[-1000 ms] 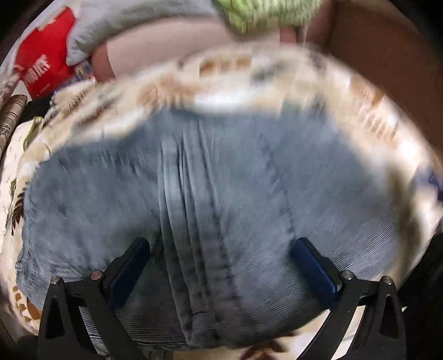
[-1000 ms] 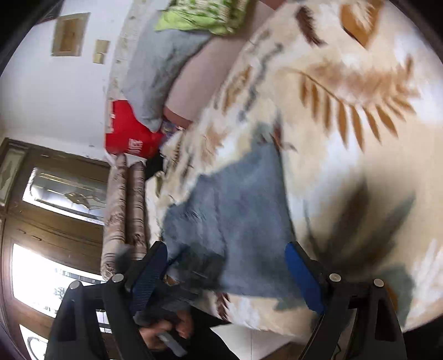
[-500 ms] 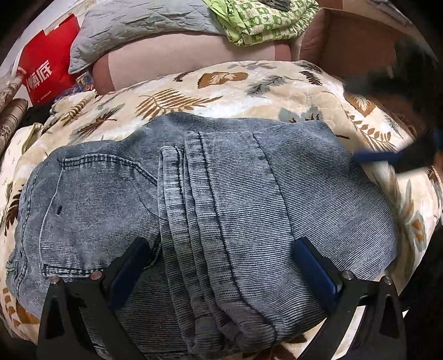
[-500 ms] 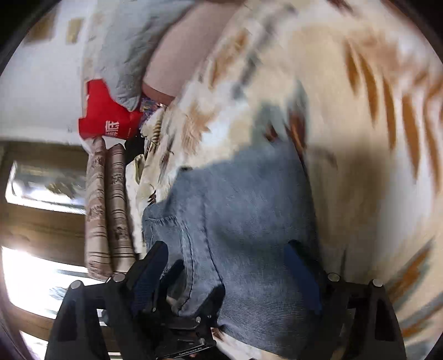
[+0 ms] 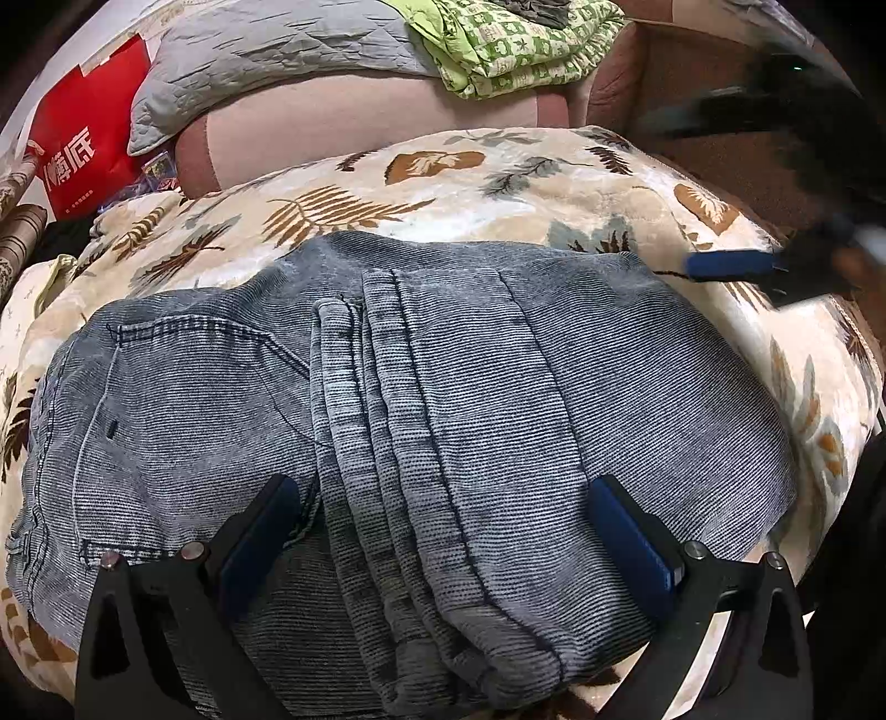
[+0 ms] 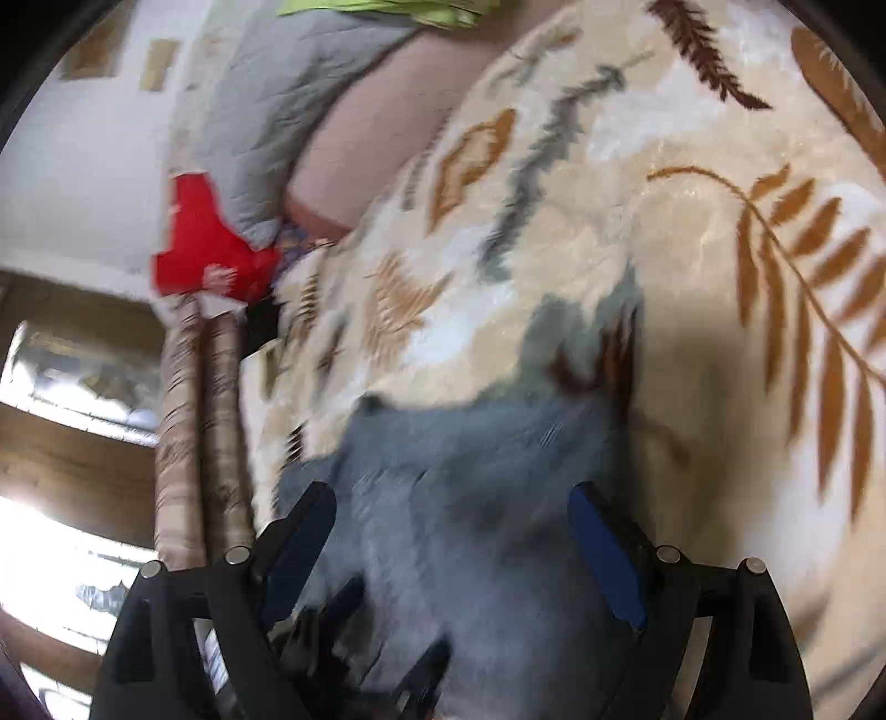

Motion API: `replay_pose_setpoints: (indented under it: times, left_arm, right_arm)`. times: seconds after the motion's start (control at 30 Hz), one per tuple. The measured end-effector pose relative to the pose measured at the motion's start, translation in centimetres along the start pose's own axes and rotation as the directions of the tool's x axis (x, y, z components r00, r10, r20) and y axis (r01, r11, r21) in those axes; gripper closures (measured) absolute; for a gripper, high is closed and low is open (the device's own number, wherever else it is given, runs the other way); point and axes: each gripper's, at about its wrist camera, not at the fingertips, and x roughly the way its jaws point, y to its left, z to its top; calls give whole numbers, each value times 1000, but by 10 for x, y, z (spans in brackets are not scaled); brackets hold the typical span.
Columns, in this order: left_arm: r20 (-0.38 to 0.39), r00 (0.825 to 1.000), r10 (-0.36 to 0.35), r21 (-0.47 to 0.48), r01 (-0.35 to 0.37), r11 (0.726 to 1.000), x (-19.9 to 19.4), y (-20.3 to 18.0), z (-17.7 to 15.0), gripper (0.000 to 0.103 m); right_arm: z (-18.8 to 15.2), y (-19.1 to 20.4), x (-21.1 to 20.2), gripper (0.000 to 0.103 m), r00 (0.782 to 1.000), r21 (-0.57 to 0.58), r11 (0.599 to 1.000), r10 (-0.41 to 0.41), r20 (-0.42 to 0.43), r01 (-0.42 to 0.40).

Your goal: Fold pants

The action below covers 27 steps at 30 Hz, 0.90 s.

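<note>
Folded pants (image 5: pixel 421 421) lay on the leaf-print blanket (image 5: pixel 498 183), left gripper (image 5: pixel 443 531) jaws wide over them gripping nothing, right gripper (image 6: pixel 451 540) jaws wide at their edge, empty.

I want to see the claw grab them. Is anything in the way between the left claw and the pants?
No, nothing visible. The open left gripper sits right over the folded pants on the blanket.

A lived-in room of a home. A leaf-patterned fleece blanket (image 5: pixel 498 183) covers a soft surface, beside a pinkish sofa cushion (image 5: pixel 343 127), a grey quilted pillow (image 5: pixel 266 50), crumpled green bedding (image 5: pixel 515 44), a red bag (image 5: pixel 83 138) and a wooden glazed door (image 6: pixel 66 421).
</note>
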Motion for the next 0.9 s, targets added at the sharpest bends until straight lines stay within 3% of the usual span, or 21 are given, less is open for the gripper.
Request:
replay_pose_setpoints:
  times: [0.13,0.23,0.33,0.4,0.47,0.53,0.6,0.67,0.8,0.9]
  left_arm:
    - [6,1000,4,-3,-4,1000,0,-1,-1,0]
    - [2,1000,12,-5,-12,1000,0,-1,-1,0]
    - [9,1000,4,-35,-4,999,-9,3,0,0]
    - [38,999,-1,-75,4,997,-17,8,1,0]
    - [74,997,5,-115,3,993,-28,15,4,0]
    - [112,994,9,-159,9,987,-40,23,6,0]
    - [137,991,13,-192,13,981,-47,31,6,0]
    - [155,988,19,-221,15,975,-51,40,5,0]
    - [161,987,21,-284,26,959,-52,57,5,0]
    - [174,985,21,-324,37,945,-53,69,5,0]
  right_arm:
    - [-41,0,-20,15,997,9,997,75,-2,-75]
    - [-62,-31,1,15,997,79,997,27,-69,-22]
    - [-67,-41,-7,15,996,139,987,83,-24,-79]
    - [-68,-21,-20,15,998,66,996,63,4,-63]
    - [-73,-7,-25,15,995,13,995,98,-7,-98]
    - [-80,-11,-23,14,996,8,996,86,-20,-86]
    - [-88,-29,-3,14,997,53,998,28,-75,-24]
    - [-91,-38,-7,14,996,76,994,79,-33,-77]
    - [-92,-22,-13,14,999,36,999,13,-39,-12]
    - [-93,0,-19,14,999,-27,999,26,-21,-27]
